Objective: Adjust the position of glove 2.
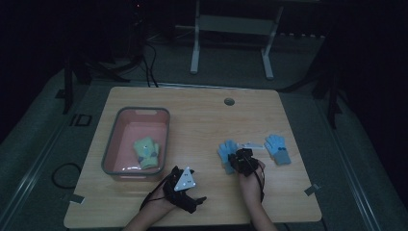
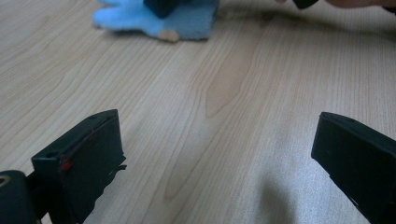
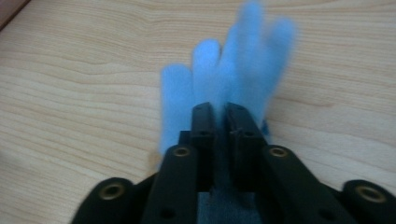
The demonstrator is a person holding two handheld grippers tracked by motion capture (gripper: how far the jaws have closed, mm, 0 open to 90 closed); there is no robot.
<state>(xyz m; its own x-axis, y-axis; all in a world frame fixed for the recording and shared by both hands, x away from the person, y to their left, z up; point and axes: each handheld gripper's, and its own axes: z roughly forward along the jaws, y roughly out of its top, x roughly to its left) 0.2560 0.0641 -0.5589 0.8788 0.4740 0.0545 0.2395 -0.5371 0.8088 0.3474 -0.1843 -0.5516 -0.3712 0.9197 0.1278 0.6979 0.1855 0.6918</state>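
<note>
Two blue gloves lie on the table [image 1: 202, 120], to the right of the pink bin [image 1: 113, 137]; a green glove [image 1: 147, 153] already lies inside the bin. The near blue glove [image 1: 226, 153] is the one in hand, and it sits well apart from the bin, with the far blue glove [image 1: 277, 148] beyond it on the side away from the bin.

Right gripper [image 1: 242, 160]: down over the near blue glove. In the right gripper view the jaws stand almost together with only a narrow gap between them, blue fabric visible in that gap and fanning out ahead. I read this as a pinch on the glove, though the cloth is blurred.

Left gripper [image 1: 185, 185]: resting on the table just off the bin's near right corner, jaws spread wide with bare wood between them, holding nothing.

Step in hand, as judged: secure the glove, then carry it to the bin.

Notes for doing it well:
- Make sure the pinch takes both layers of fabric, not just loose fuzz, before raising.
- Raise straight up until the fingers hang free of the table.
- Cross towards the bin high enough to clear its rim.
- Release over the bin's open floor beside the green glove, not on the rim.
- Keep the left gripper where it is, out of the path.
</note>
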